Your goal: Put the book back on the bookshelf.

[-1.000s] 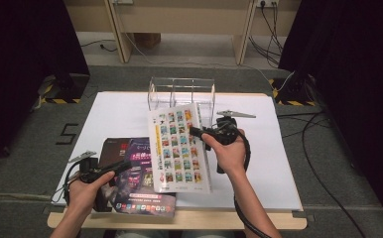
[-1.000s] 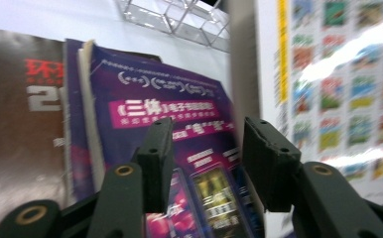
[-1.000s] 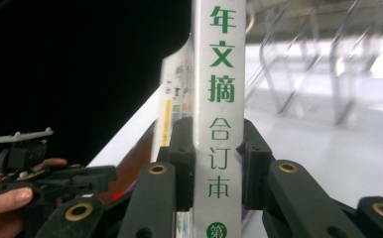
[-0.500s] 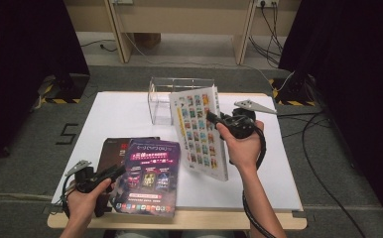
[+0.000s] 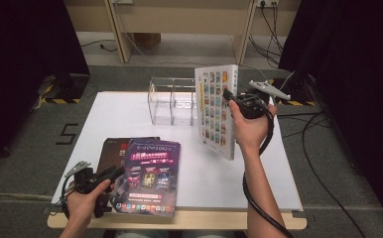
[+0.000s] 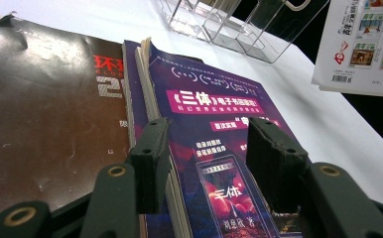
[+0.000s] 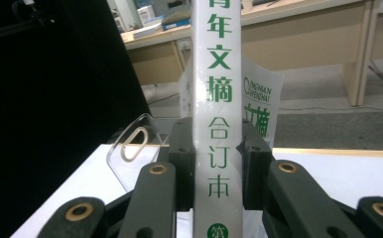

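My right gripper (image 5: pixel 230 95) (image 7: pixel 217 148) is shut on a thick white book (image 5: pixel 217 111) at its spine (image 7: pixel 219 64), which carries green characters. It holds the book upright in the air just right of the clear acrylic rack (image 5: pixel 172 101). My left gripper (image 5: pixel 112 173) (image 6: pixel 212 153) is open at the front left of the table, its jaws straddling the left edge of a purple book (image 5: pixel 150 176) (image 6: pixel 214 109). One jaw sits below the page edges and the other above the cover, with slack between them. The purple book lies over a brown magazine (image 5: pixel 111 151) (image 6: pixel 45 109).
The white table (image 5: pixel 130 114) has the rack at its back middle, with upright dividers (image 6: pixel 229 25). The raised white book's lower corner (image 6: pixel 363 44) hangs over the table's right half. Cables trail on the floor to the right, and wooden furniture legs stand behind the table.
The right gripper lifted the white book from flat on the table to upright and carried it back toward the rack. The purple book's left edge came up, and the left hand stayed put.
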Motion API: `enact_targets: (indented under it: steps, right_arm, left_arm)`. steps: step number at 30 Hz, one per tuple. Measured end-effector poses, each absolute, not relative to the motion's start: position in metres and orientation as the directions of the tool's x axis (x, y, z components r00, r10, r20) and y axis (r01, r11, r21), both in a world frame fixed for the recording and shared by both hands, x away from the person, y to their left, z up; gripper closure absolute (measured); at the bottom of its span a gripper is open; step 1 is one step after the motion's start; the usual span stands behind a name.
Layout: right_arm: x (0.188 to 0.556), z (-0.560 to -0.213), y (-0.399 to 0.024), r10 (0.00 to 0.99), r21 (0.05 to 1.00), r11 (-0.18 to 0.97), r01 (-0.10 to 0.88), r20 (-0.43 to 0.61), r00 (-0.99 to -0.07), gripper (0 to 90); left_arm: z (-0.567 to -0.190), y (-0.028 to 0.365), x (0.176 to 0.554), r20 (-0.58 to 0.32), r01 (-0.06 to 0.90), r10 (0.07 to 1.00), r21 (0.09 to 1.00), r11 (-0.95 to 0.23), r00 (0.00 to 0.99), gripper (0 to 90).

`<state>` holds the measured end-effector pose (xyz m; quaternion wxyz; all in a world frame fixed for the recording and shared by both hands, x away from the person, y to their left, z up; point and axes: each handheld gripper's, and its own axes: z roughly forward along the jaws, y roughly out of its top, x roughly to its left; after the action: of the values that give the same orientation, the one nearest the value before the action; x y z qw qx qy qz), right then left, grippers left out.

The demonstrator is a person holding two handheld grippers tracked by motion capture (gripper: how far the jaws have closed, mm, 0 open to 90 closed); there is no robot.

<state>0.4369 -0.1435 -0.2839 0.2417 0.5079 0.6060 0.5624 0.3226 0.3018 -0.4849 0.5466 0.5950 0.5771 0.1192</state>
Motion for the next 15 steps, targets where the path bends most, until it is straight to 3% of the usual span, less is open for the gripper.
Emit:
enact_targets:
  steps: [8,15]
  right_arm:
    - [0.460,-0.287,-0.135,0.833,0.898,-0.185,0.400,0.359,-0.420,74.1]
    - [0.486,-0.287,-0.131,0.879,0.910,-0.150,0.385,0.302,-0.369,74.1]
  left_arm:
    - [-0.485,0.306,0.322,-0.493,0.554,0.818,0.787,0.273,0.297,51.2]
    - [-0.486,0.305,0.323,-0.498,0.558,0.815,0.783,0.274,0.298,50.9]
